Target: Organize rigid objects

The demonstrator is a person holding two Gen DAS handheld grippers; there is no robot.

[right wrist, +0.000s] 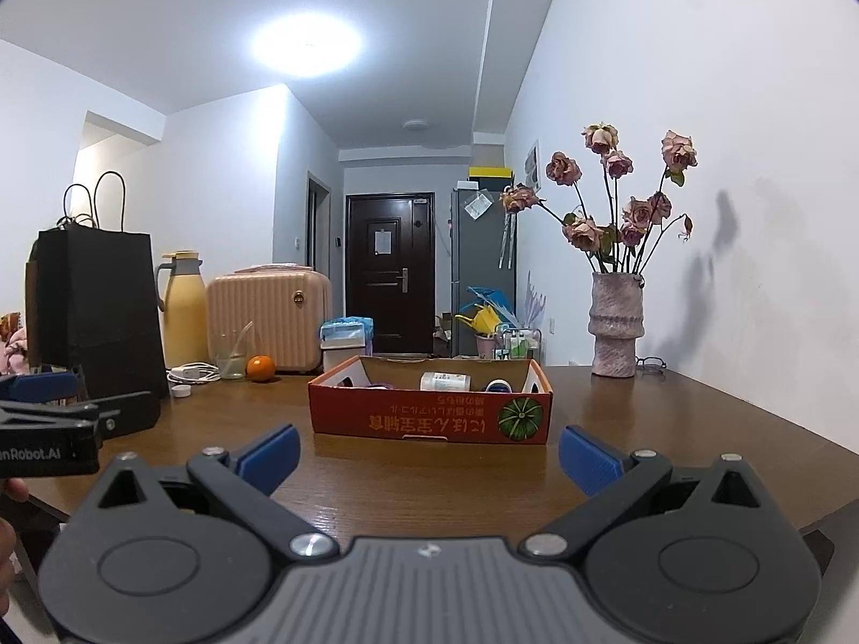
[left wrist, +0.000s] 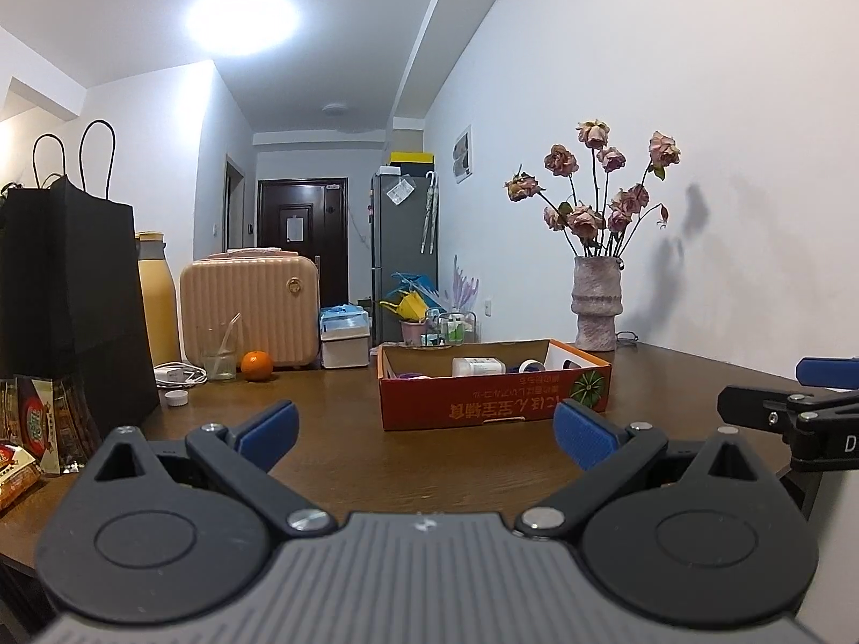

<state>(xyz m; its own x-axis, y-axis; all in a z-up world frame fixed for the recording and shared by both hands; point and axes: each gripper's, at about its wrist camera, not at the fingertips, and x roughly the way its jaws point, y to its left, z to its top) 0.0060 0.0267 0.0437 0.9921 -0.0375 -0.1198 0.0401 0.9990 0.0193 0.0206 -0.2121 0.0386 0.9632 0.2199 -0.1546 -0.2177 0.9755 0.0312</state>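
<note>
An orange cardboard box (left wrist: 494, 402) (right wrist: 429, 421) sits mid-table on the brown wooden table (left wrist: 333, 456) (right wrist: 429, 477). Inside it lie a white bottle (left wrist: 479, 366) (right wrist: 445, 381), a roll of tape (left wrist: 529, 366) (right wrist: 499, 386) and a purple item (left wrist: 410, 375) (right wrist: 378, 386). My left gripper (left wrist: 427, 434) is open and empty, low over the table in front of the box. My right gripper (right wrist: 429, 456) is open and empty, also in front of the box. Each gripper shows at the other view's edge: the right one (left wrist: 794, 413), the left one (right wrist: 48, 418).
At the left stand a black paper bag (left wrist: 70, 295) (right wrist: 96, 300), a yellow thermos (right wrist: 182, 311), a pink case (left wrist: 249, 311) (right wrist: 268, 316), a glass (left wrist: 217, 354) (right wrist: 232, 357), an orange (left wrist: 256, 365) (right wrist: 261, 367), a charger cable (left wrist: 180, 374) and a white cap (left wrist: 176, 398). A vase of dried roses (left wrist: 596, 303) (right wrist: 614, 322) stands at the back right. Snack packs (left wrist: 32, 429) lie at the left edge.
</note>
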